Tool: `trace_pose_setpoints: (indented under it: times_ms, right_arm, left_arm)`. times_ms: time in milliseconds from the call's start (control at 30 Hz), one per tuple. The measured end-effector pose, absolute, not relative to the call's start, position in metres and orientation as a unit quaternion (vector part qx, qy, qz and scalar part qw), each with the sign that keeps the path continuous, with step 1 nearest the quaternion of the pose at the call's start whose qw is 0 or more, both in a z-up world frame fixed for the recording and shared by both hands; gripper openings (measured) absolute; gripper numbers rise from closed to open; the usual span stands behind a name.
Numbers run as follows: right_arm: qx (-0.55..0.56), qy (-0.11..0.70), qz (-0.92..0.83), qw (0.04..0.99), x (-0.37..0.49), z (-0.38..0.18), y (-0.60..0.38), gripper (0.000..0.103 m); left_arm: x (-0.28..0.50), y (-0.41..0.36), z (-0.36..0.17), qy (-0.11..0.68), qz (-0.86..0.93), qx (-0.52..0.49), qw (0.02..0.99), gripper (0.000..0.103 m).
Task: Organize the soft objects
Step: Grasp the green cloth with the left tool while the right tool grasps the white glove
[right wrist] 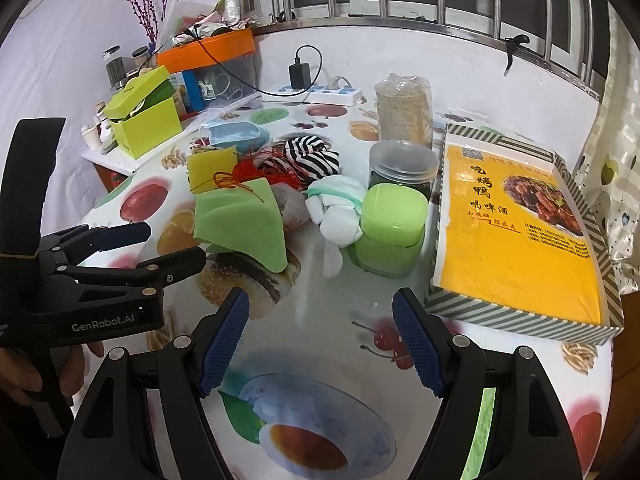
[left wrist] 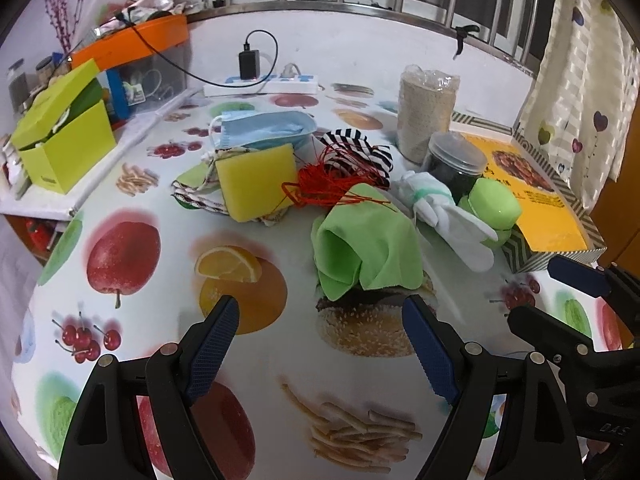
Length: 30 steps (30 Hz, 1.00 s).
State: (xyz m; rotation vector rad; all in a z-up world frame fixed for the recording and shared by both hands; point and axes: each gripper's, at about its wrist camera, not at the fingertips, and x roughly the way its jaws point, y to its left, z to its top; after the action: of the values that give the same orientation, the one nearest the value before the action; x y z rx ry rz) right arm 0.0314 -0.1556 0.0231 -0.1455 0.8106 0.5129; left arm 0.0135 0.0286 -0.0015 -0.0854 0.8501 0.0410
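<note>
Green cloth [left wrist: 370,244] heaped on table [left wrist: 160,208], both grippers' fingers [left wrist: 212,354] spread, empty.

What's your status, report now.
Left gripper open, empty. Right gripper open, empty. Crumpled green cloth untouched ahead. Red string bundle draped across it.

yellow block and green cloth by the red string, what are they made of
Yellow block: looks like foam sponge, matte, with a finely porous face and squared-off edges. Green cloth: looks like thin woven or microfibre fabric, matte; it drapes in soft folds. Exact fibre can't be told.
</note>
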Motion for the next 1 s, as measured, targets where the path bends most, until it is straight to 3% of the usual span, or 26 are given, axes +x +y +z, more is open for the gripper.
trace_pose_setpoints:
  times_ms: [567, 767, 900, 1000]
  right_arm:
    - [-0.072, 0.383, 0.255, 0.885, 0.042, 0.022, -0.147, 0.07]
    - [-0.069, 0.386, 0.256, 0.884, 0.052, 0.02, -0.145, 0.06]
    - [-0.065, 0.389, 0.252, 0.884, 0.06, 0.016, -0.144, 0.058]
    - [-0.061, 0.392, 0.25, 0.883, 0.065, 0.013, -0.144, 0.048]
  left_arm:
    - [0.026, 0.037, -0.001, 0.407, -0.007, -0.076, 0.91, 0.084]
    - [0.038, 0.036, -0.004, 0.405, -0.013, -0.077, 0.911, 0.083]
    - [0.049, 0.035, -0.008, 0.411, -0.015, -0.079, 0.908, 0.07]
    - [0.054, 0.036, -0.013, 0.416, -0.02, -0.086, 0.905, 0.051]
